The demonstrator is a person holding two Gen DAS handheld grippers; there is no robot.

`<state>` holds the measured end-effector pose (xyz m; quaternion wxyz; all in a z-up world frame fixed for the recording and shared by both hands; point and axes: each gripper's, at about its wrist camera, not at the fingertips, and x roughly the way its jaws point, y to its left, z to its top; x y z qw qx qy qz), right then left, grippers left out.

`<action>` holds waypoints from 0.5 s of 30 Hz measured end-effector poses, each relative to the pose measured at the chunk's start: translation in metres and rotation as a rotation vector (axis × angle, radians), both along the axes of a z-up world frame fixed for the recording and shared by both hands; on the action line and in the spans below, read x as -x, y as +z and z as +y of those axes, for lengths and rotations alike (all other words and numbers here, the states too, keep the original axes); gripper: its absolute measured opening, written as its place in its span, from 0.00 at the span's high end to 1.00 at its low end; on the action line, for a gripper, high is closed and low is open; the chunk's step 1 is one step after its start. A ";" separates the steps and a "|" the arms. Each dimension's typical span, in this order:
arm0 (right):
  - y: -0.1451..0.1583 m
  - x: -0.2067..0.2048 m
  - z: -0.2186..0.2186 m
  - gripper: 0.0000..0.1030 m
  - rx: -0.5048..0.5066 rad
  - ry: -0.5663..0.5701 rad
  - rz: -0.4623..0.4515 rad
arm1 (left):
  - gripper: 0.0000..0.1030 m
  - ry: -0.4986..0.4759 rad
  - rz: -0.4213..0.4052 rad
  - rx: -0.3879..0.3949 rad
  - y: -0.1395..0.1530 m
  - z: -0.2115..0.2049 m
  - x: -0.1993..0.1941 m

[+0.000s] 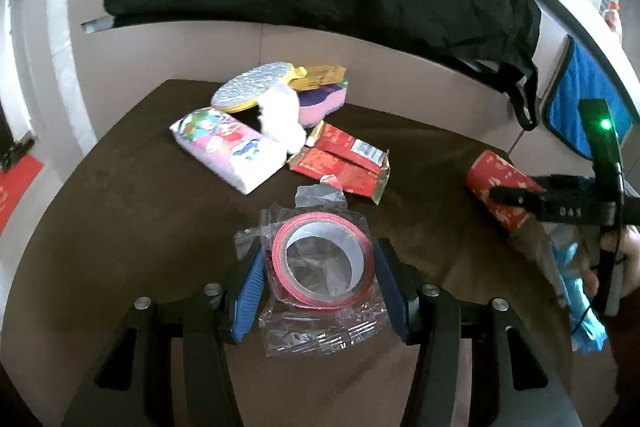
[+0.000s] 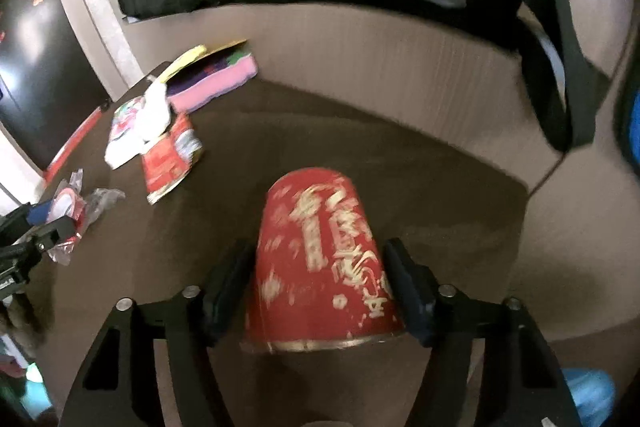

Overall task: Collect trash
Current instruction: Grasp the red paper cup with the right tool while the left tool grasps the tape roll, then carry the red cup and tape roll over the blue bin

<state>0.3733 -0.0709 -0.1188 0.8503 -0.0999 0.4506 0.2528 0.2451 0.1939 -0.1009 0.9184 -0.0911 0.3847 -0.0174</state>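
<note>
The left gripper (image 1: 318,277) clamps a red tape roll in clear plastic wrap (image 1: 320,267) above the brown table (image 1: 120,207). The right gripper (image 2: 320,287) grips a red paper cup (image 2: 320,259), base pointing away.

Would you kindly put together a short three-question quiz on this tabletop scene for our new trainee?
1. True or false: the red paper cup with gold lettering sits between the right gripper fingers.
2. What does the left gripper bracket?
A. pink sponge
B. red tape roll in clear plastic wrap
C. white crumpled tissue
3. What colour is the table?

Key: 1 true; 2 B; 3 dark brown.
</note>
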 end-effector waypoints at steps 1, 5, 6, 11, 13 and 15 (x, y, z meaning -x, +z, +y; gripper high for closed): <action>-0.001 0.006 0.003 0.42 0.009 0.002 -0.003 | 0.48 -0.001 0.001 -0.002 0.000 -0.001 0.003; 0.007 0.043 0.011 0.45 0.021 0.032 -0.024 | 0.48 -0.010 0.006 0.018 -0.002 -0.002 0.007; 0.012 0.055 0.011 0.45 -0.001 0.046 -0.030 | 0.48 -0.011 0.002 0.020 -0.002 -0.003 0.011; 0.031 0.106 0.008 0.45 -0.077 0.070 -0.055 | 0.48 -0.016 -0.001 0.054 -0.001 -0.006 0.038; 0.033 0.125 0.005 0.45 -0.095 0.068 -0.072 | 0.48 -0.010 -0.002 0.046 0.000 -0.014 0.051; 0.032 0.139 0.005 0.45 -0.093 0.062 -0.093 | 0.48 -0.013 0.001 0.048 0.001 -0.024 0.062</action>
